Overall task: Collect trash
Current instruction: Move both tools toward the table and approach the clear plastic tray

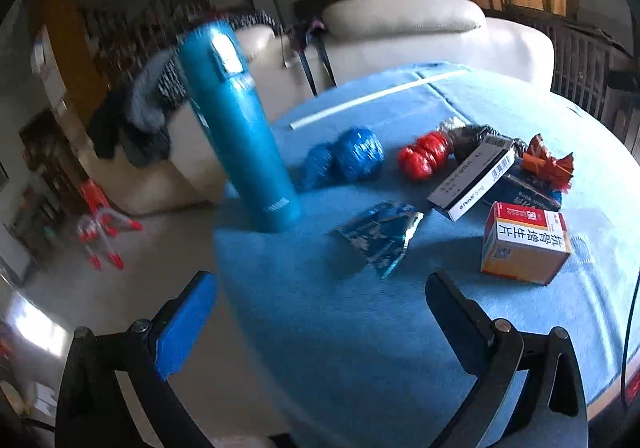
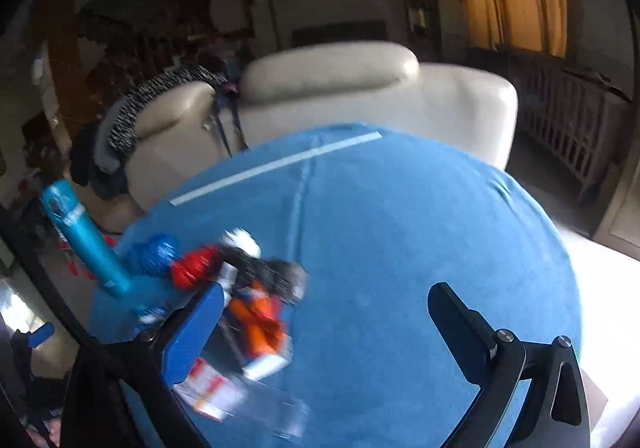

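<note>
Left gripper wide open, empty; right gripper likewise. Blue flask upright, lid shut; orange box closed.

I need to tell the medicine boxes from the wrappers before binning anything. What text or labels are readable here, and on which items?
"抗骨增生片": large black characters on the orange-and-white box.
"5 mg": on the edge of the long white box; the brand word before it, the smaller print and the barcode digits are too blurred.
Dark blue box: pale lettering, unreadable.
Blue bottle: small mark near its base, unreadable.
Right wrist view: everything is too blurred to read.
</note>
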### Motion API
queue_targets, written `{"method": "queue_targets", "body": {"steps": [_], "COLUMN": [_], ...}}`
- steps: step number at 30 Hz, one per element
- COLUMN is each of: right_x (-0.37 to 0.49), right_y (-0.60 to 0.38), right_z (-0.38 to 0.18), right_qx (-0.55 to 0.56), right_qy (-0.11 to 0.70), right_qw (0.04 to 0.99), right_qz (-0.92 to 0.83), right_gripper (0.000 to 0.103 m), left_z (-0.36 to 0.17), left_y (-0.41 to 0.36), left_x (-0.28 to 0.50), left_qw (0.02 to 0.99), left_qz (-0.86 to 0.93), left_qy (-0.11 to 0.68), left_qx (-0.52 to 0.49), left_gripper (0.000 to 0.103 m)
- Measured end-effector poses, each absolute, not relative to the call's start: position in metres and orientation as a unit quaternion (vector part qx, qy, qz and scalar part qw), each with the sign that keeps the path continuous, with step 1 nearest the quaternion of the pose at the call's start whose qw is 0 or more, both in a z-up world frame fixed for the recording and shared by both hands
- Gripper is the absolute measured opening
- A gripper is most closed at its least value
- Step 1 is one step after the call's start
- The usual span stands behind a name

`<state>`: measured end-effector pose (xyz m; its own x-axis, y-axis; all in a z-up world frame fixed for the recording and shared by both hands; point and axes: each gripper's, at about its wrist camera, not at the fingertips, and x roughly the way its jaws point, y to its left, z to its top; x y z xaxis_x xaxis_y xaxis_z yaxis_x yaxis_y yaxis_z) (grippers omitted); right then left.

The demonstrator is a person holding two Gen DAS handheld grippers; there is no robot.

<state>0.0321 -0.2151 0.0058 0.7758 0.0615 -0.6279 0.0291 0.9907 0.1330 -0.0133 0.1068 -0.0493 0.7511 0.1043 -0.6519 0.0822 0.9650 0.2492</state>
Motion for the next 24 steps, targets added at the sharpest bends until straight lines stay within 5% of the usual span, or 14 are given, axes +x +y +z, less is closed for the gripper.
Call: {"method": "queue_targets", "body": {"steps": [15,24], "right_x": [-0.007,-0.031], "right_y": [-0.115,-0.164], "right_z": [0.076,0.078], "right_qx": [0.06,0.088], "right_qy": [0.25,0.242], "right_qw": [0.959,0.964], "right_qz": [0.117,0.062], "right_gripper": [0.103,0.103], "left_z": [0.01,0.0], "left_y": [0.146,0.129], "left_x": [-0.095,-0.081], "left_qw": [0.948,0.94], "left_qz": [0.042,-0.025], "left_qy": [0.291,0.327], "left_qx": [0.125,0.1], "left_gripper": [0.103,0.103]}}
